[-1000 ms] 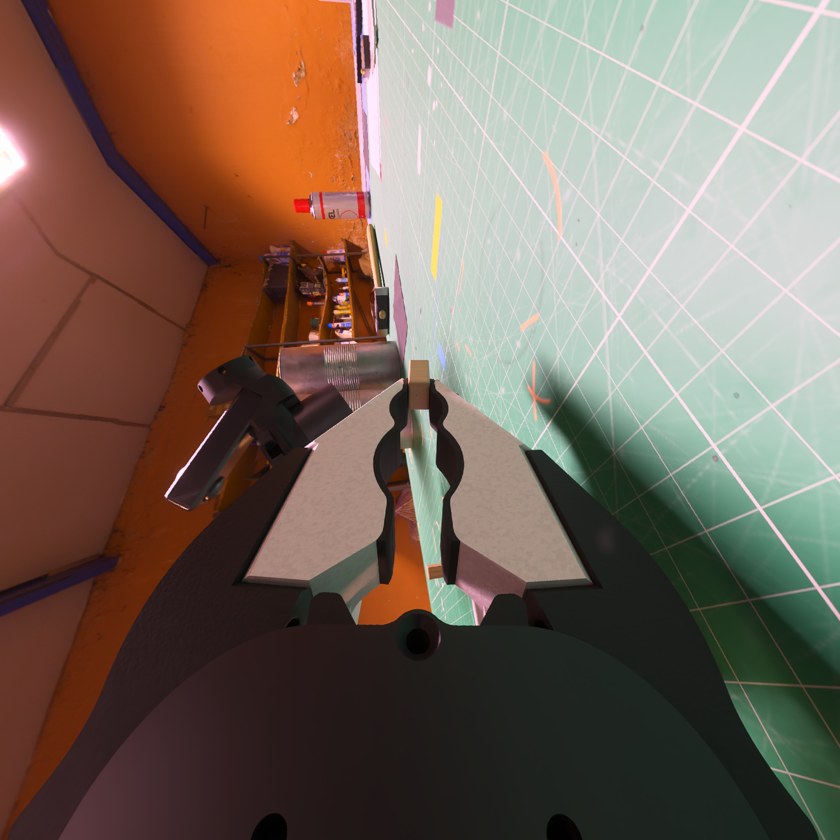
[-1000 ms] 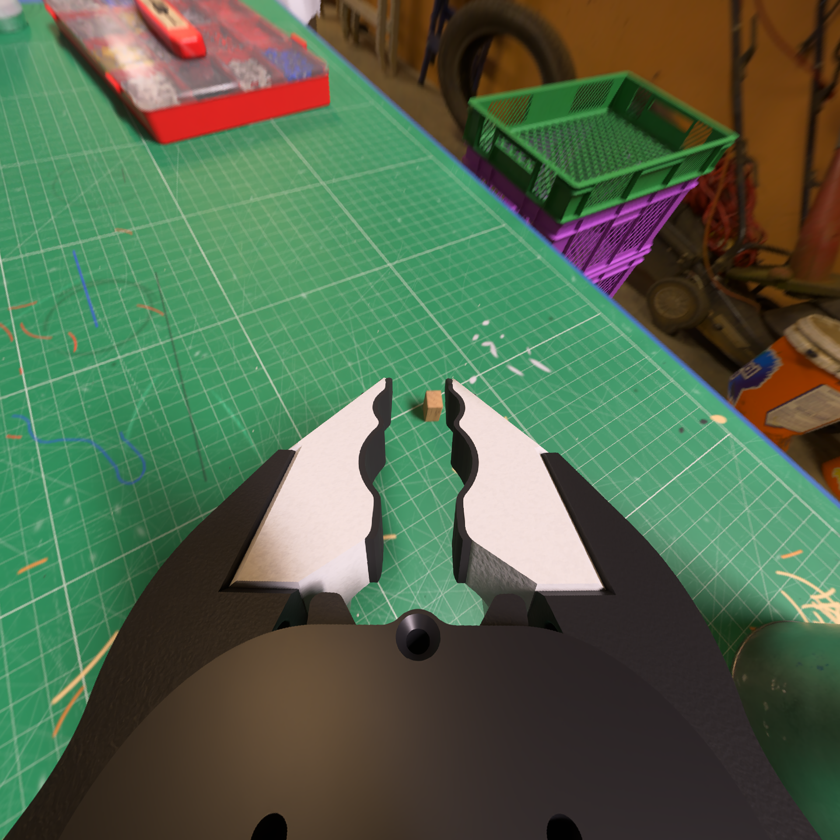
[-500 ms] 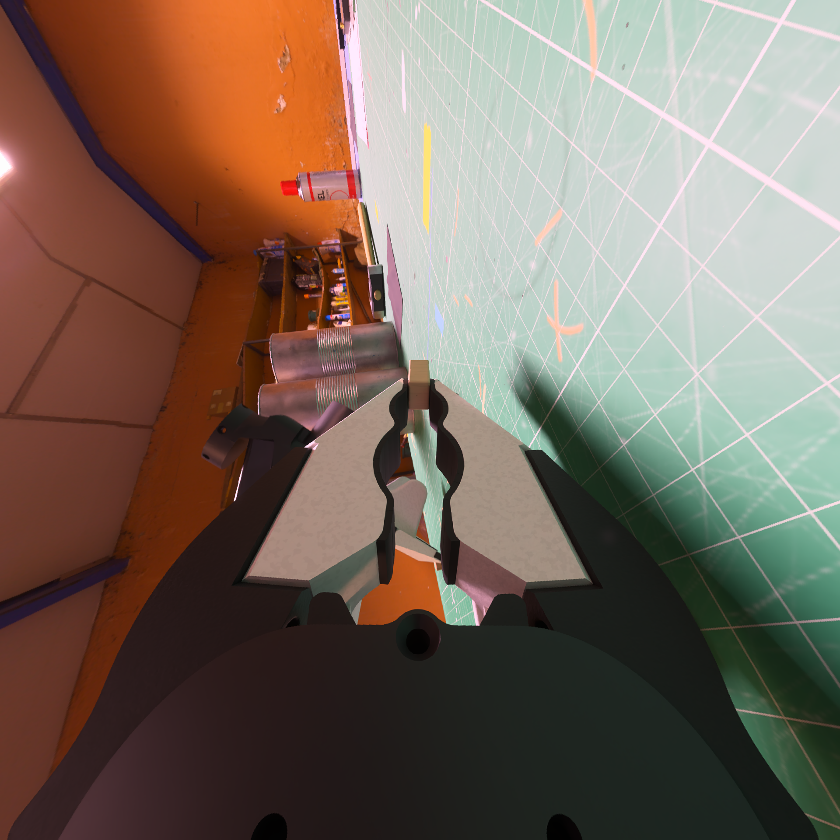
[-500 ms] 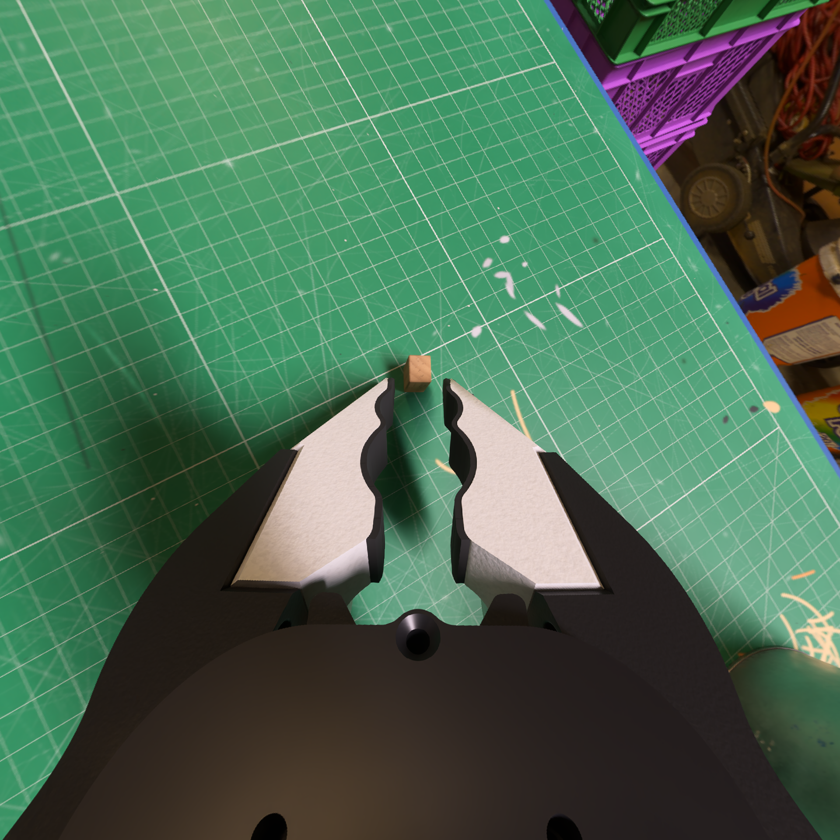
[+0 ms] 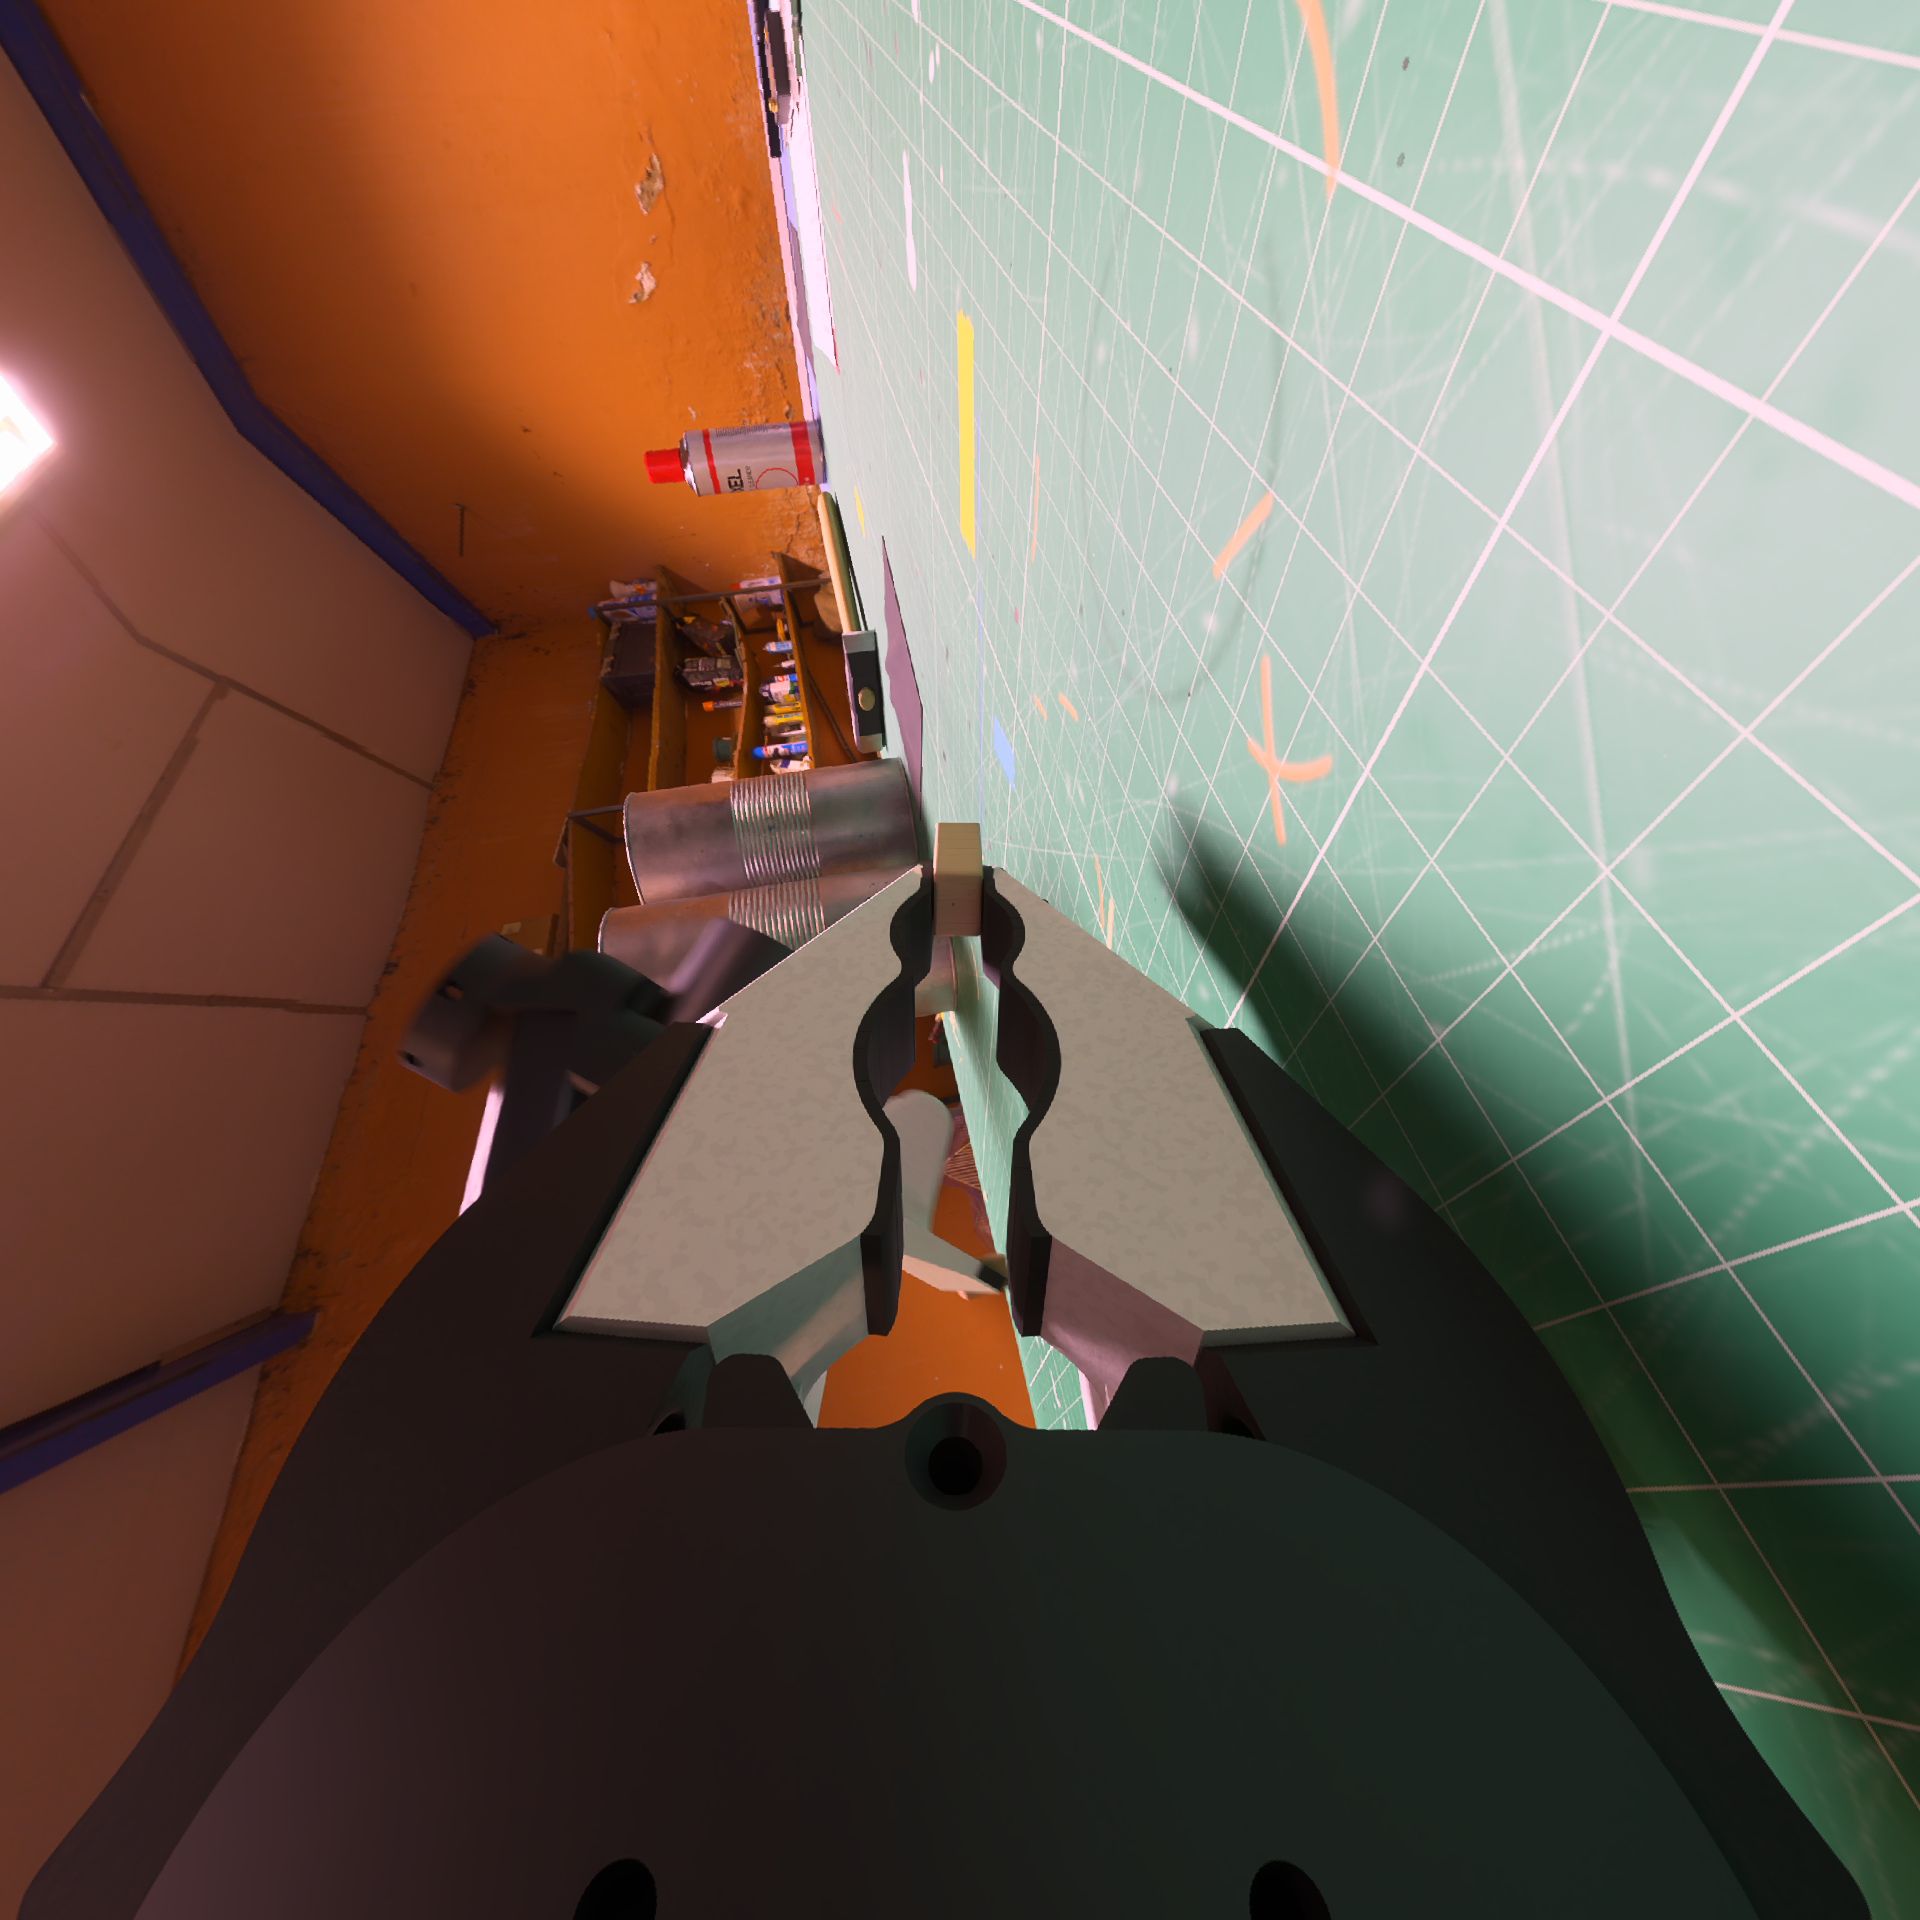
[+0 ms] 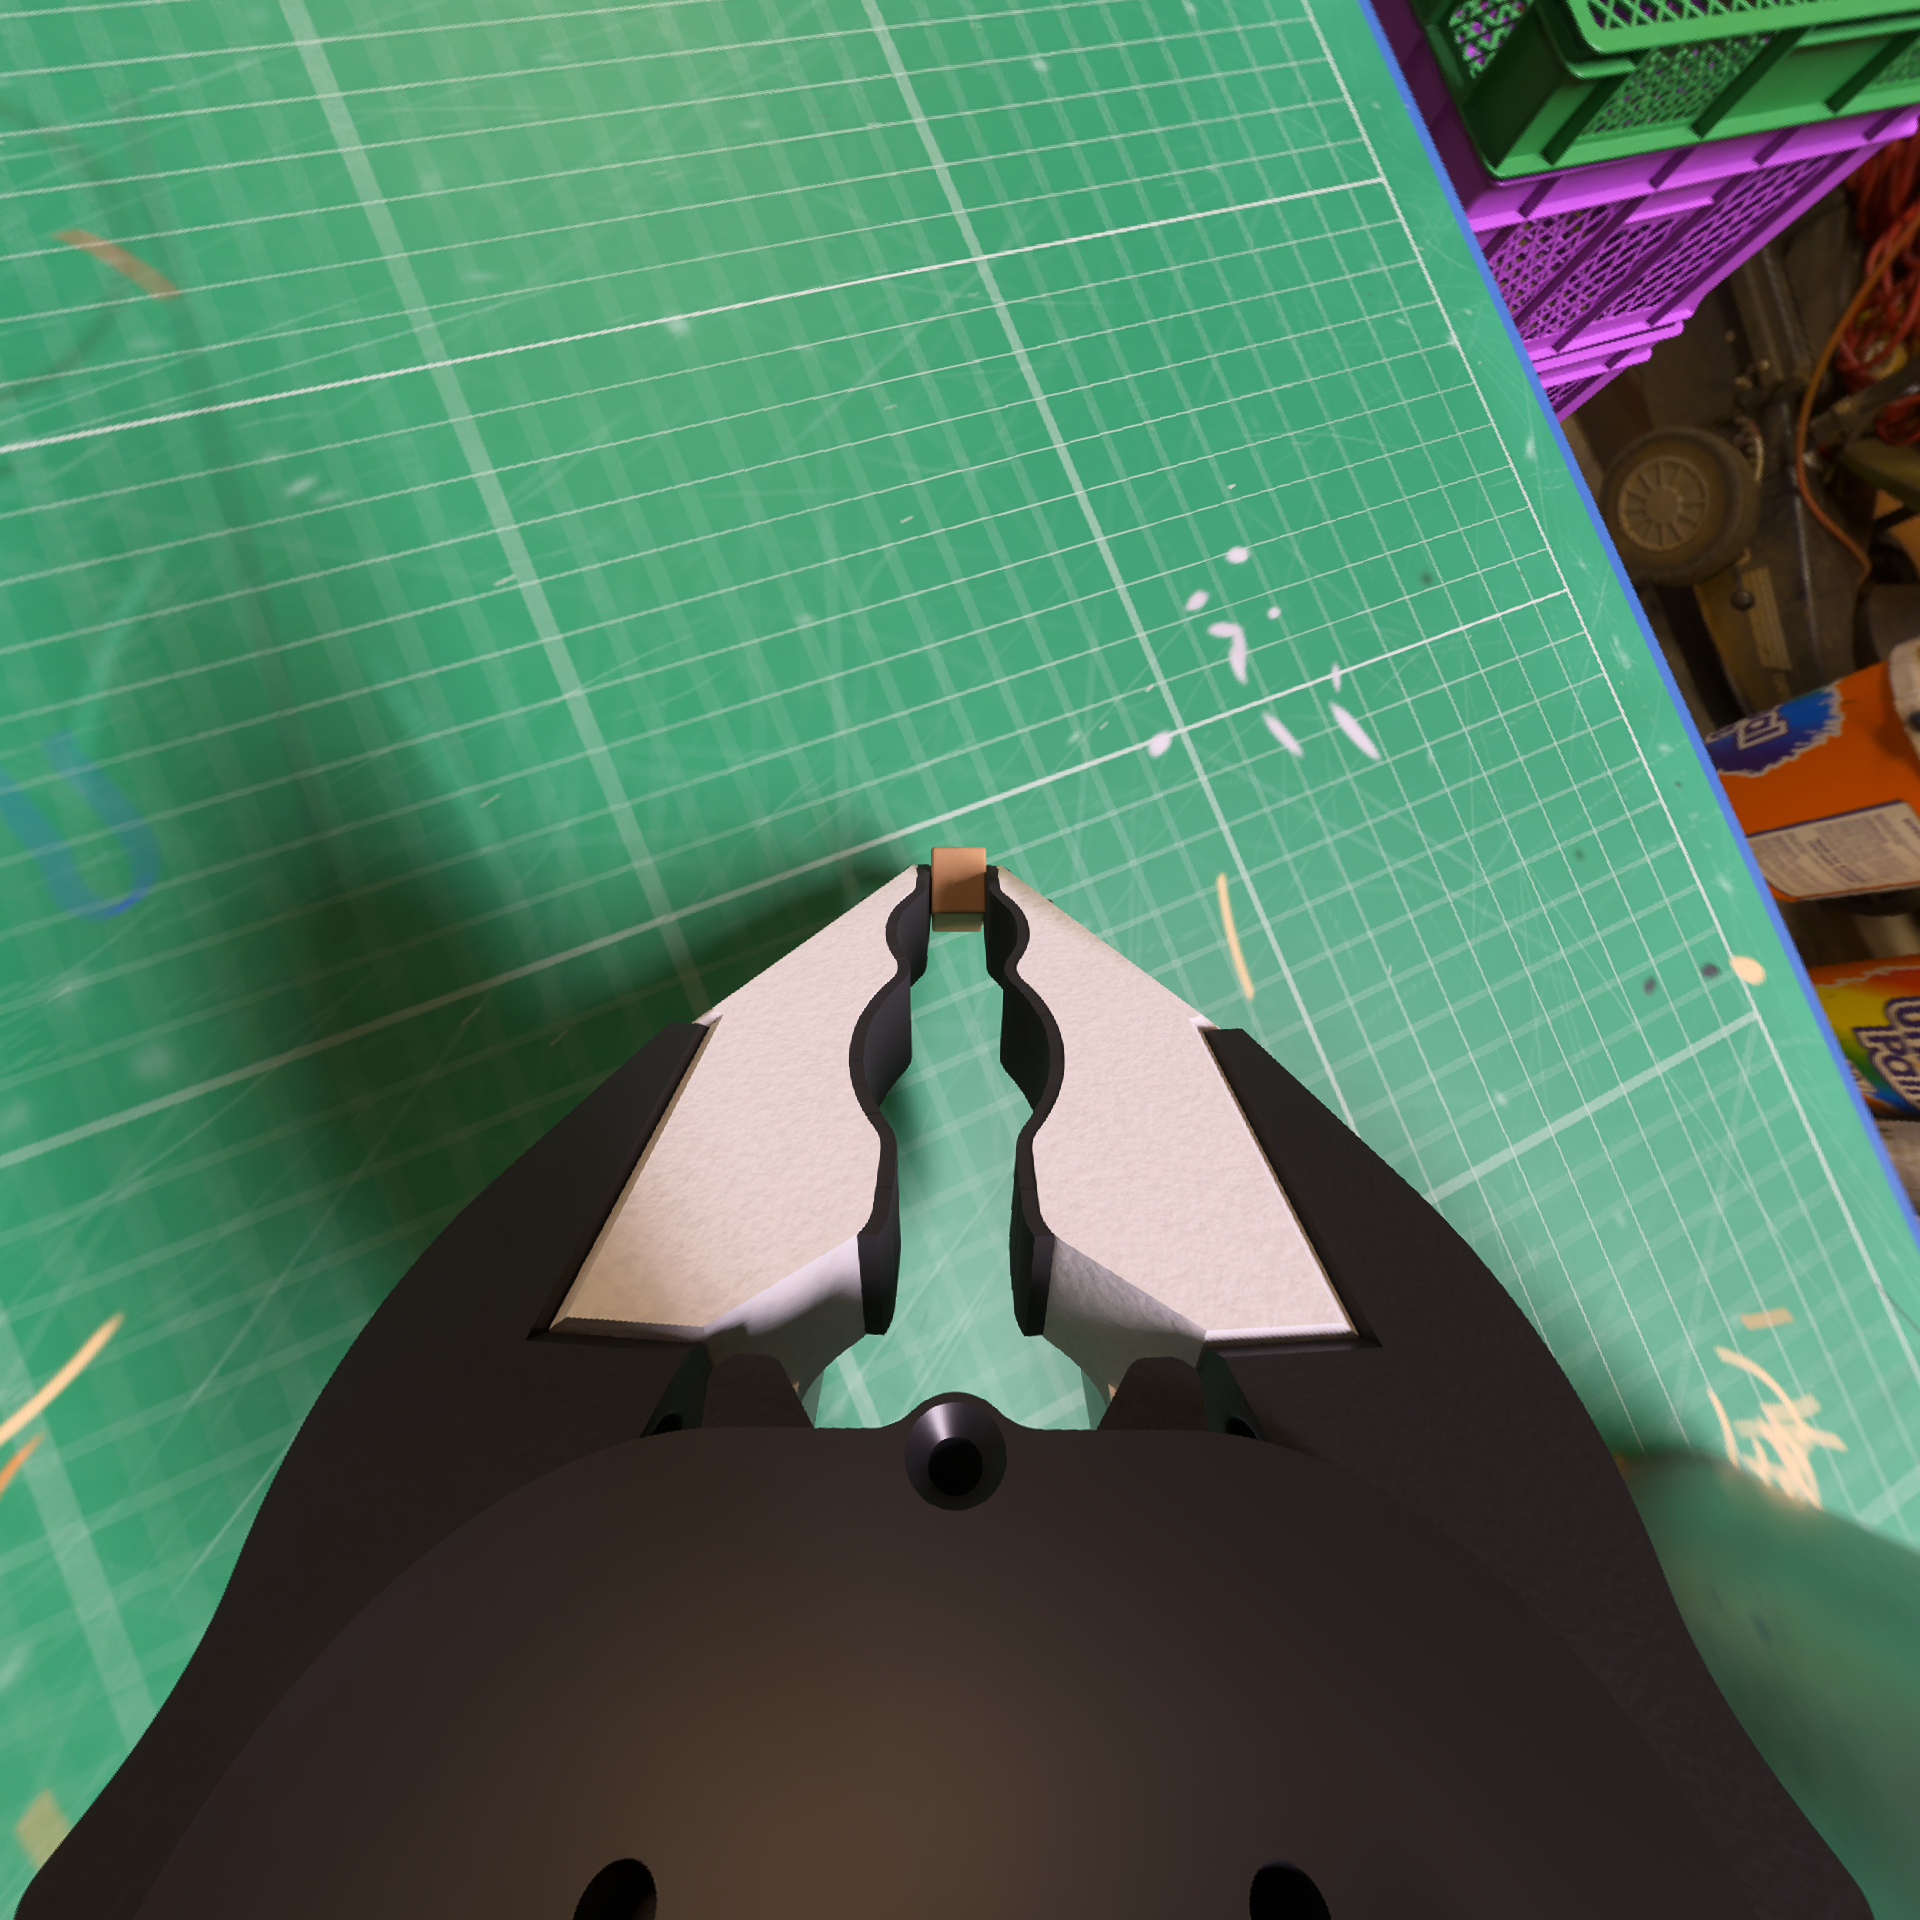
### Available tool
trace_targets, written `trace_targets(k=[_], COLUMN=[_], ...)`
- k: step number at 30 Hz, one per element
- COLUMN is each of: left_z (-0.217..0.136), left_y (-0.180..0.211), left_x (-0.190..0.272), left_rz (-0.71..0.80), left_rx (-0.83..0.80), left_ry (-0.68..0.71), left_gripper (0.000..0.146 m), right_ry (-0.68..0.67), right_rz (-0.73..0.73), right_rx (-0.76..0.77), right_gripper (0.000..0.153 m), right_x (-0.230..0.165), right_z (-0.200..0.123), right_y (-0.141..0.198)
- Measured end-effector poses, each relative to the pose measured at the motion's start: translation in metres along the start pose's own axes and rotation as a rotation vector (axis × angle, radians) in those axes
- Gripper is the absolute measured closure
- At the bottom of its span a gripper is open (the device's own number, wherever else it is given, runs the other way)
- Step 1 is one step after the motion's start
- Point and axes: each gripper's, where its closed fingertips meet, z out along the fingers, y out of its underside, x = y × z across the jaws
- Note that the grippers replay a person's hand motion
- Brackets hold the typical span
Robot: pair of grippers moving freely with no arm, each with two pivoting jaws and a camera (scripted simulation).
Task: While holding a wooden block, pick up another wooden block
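A: Where are we w/ the two blocks?

B: Left gripper has the pale block pinched right at the tips, rolled sideways, so the mat runs up the right of its view. We hold it out over the mat edge, prob. so it stays out of the other one's way.

A: And the right?

B: Right gripper points down at the mat, tips either side of the brown block. Jaws narrow, both tips against its sides as far as we see. Only the tips grip, not the wavy part further back.

A: Why so far forward?

B: Block's tiny. We reach it w/ the tips alone, so the body stays off the mat. Downside: little contact, it could twist or slip out.

A: Is it lifted?

B: Can't tell. It looks to be on the mat or barely off it. We'd call this the grasp step, lift not confirmed.

A: Anything nearby?

B: Not close. White flecks to the right on the mat, crates beyond the edge. In the left view two tins and a spray can sit further along. The right gripper shows there too, blurry.

A: So next?

B: Straight lift, slow, keep the left clamped.
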Motion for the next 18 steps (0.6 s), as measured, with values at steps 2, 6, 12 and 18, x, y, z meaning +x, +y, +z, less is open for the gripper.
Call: trace_targets(k=[2, 6, 12, 18], left_z=[0.000, 0.002, 0.015, 0.022], left_y=[-0.001, -0.004, 0.000, 0.009], left_x=[0.000, 0.000, -0.001, 0.003], left_rz=[-0.003, -0.009, -0.022, -0.049], left_rx=[0.004, 0.022, 0.010, -0.067], left_ry=[0.002, 0.007, 0.018, 0.079], left_gripper=[0.139, 0.139, 0.139, 0.139], right_ry=[-0.013, -0.050, -0.147, -0.196], right_rz=[-0.044, -0.057, -0.032, 0.011], right_rx=[-0.038, -0.254, -0.547, -0.491], right_gripper=[0.143, 0.143, 0.143, 0.143], right_x=[-0.016, -0.063, -0.129, -0.174], right_z=[-0.030, -0.101, -0.163, -0.176], right_y=[0.005, 0.045, 0.115, 0.112])
